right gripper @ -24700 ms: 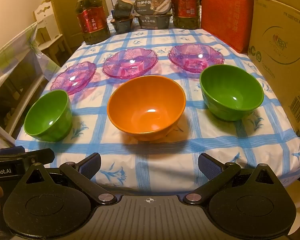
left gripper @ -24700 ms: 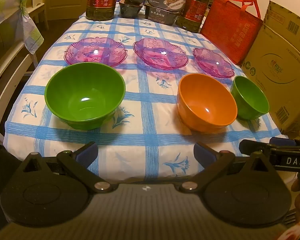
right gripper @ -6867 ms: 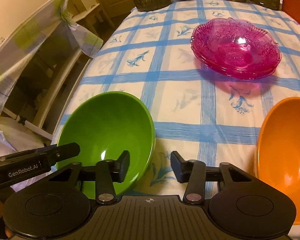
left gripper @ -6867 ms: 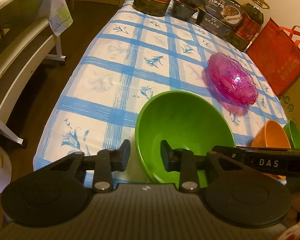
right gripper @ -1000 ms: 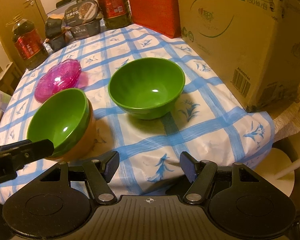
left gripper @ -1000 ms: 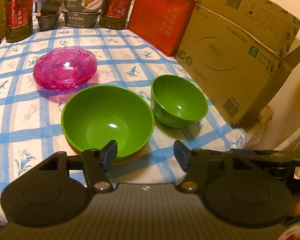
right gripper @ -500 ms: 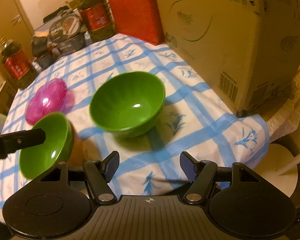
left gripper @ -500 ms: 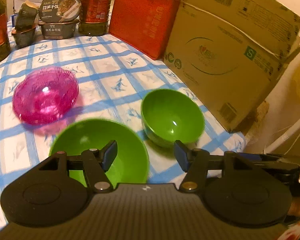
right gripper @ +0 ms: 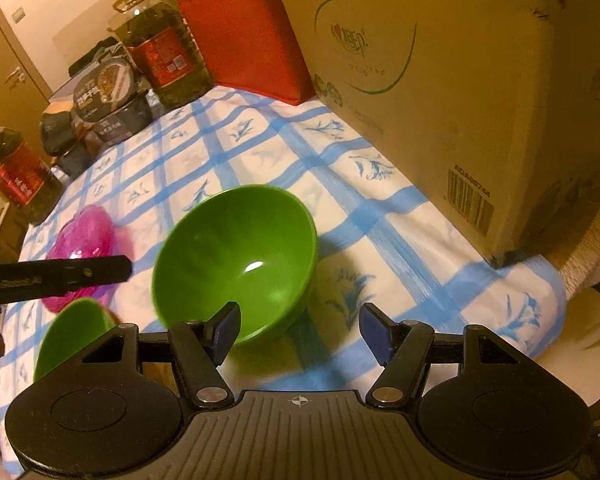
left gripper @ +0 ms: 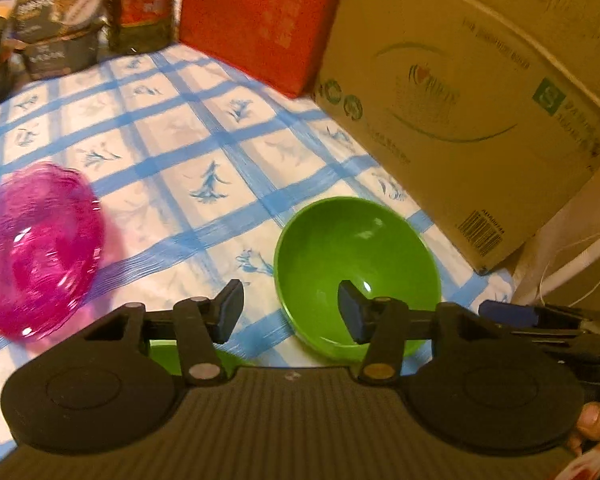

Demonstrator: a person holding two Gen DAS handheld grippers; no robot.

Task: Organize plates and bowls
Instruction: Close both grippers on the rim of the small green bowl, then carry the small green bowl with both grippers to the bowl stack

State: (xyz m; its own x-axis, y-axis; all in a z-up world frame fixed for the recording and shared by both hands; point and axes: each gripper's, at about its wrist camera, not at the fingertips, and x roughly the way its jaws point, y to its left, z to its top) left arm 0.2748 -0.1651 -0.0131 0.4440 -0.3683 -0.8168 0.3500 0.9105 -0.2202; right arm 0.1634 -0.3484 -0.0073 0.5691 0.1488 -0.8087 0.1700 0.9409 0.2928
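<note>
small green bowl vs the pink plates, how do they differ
The small green bowl is opaque, smooth and deep; the pink plates are see-through, patterned and shallow. The small green bowl stands alone near the cardboard box; the pink plates look stacked, farther from it. Both rest on the checked tablecloth.

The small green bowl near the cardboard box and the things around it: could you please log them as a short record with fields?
small green bowl: upright on the checked tablecloth, empty
left gripper: jaws closing, one finger over the bowl's inside, the other outside its rim, no contact seen
right gripper: open, holding nothing, bowl's near rim just ahead
pink plates: piled to the bowl's left, blurred
large green bowl: at the left, partly hidden
cardboard box: close behind the bowl
</note>
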